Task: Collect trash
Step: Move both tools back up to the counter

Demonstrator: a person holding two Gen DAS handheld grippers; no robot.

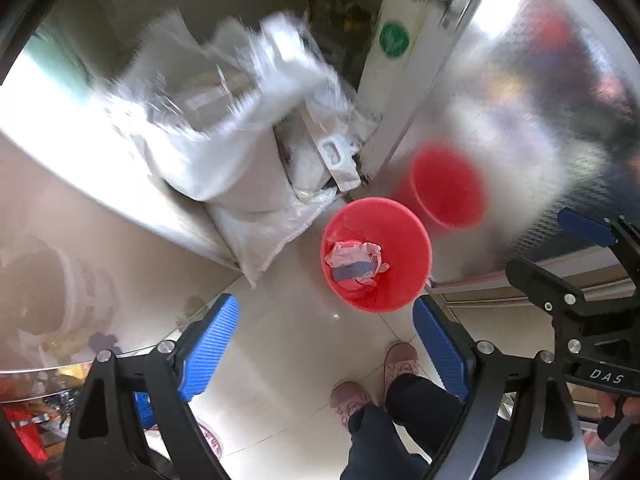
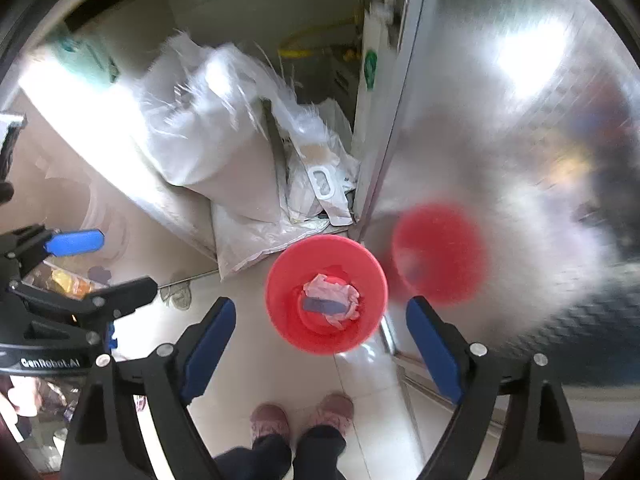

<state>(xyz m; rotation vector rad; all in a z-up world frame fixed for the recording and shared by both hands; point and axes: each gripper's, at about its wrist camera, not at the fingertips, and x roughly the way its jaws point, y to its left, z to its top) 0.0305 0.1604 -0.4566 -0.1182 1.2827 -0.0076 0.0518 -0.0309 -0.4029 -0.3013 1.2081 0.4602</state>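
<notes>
Looking almost straight down at a tiled floor [image 1: 288, 344]. Red bin [image 1: 404, 280] standing on it, right up against the shiny metal door [image 1: 520, 120] that throws back a blurry red reflection. Inside the bin, crumpled pinkish-white trash [image 1: 352, 258] with a flat blue-grey piece [image 1: 352, 271] lying across it, all sitting at the bottom.

Left gripper [image 1: 326, 354] spread wide, blue ribbed pads well apart, nothing between them, hanging above the bin with a clear gap. Right gripper [image 2: 320, 354] also spread wide and empty, the bin in the gap between its fingers but well below, no contact. Each gripper also visible off to the side in the other one's view.

Behind the bin, a heap of white sacks [image 1: 240, 168] and clear plastic bags leaning into the corner, pretty smeared by motion blur. Green round sticker [image 1: 394, 38] on the white door frame. A person's pink slippers [image 2: 300, 420] and dark trousers at the bottom, just short of the bin.
</notes>
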